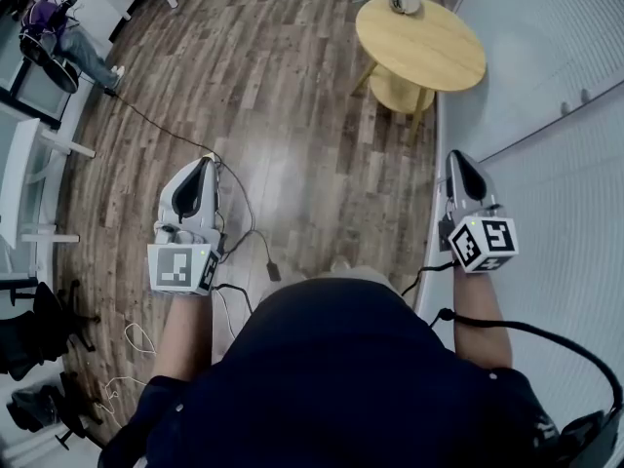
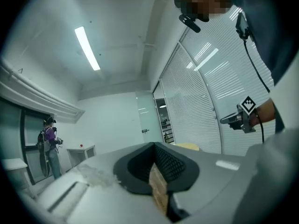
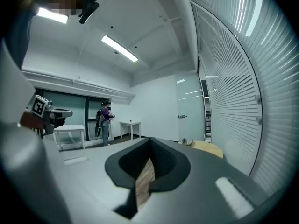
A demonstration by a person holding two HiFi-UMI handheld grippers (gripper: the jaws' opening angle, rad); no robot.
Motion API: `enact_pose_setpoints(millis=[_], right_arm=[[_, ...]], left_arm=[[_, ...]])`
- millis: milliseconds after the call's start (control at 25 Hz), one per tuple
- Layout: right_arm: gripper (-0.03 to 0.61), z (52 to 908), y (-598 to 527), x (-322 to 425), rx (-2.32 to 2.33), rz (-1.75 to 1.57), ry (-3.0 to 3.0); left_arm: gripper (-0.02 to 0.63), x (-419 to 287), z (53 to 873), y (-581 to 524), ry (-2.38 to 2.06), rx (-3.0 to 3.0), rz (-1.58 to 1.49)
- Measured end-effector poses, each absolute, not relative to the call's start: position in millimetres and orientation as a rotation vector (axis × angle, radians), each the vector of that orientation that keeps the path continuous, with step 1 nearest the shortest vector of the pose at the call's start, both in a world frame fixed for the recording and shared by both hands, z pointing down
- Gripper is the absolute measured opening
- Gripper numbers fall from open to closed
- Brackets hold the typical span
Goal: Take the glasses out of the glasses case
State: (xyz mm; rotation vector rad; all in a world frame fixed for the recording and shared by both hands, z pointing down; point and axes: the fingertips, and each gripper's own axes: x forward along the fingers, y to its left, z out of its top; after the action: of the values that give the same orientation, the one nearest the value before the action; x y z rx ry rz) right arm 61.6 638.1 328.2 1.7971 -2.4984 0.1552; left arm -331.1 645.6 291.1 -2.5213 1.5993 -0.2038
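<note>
Nothing is done yet: the left claw and right claw are both closed on nothing, and what looks like the glasses case sits far off on the round desk.

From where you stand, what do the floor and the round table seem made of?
The floor looks like wood or laminate planks: brown grain, staggered seams, a soft sheen. The round table looks like pale wood or veneer, with a smooth, matt, evenly yellowish top; which of the two I cannot tell.
</note>
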Motion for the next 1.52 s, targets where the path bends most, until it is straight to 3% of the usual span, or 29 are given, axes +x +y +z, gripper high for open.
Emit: enact_pose_setpoints(millis=[480,800,1520], right_arm=[[0.009,361.1,600.6,73.0,1.701,0.211,-2.499],[0.009,375.7,531.6,72.8,1.717,0.281,-2.448],[0.009,346.5,314.4,-14.7,1.833,0.229,-2.446]], left_arm=[[0.005,-291.2,310.5,608.9,1.569,-2.521,-0.267],[0.005,-282.6,314.1,501.0,1.471,-2.574,-0.224],[0.005,-369.2,289.9,262.5,1.358,-2.595,-0.139]])
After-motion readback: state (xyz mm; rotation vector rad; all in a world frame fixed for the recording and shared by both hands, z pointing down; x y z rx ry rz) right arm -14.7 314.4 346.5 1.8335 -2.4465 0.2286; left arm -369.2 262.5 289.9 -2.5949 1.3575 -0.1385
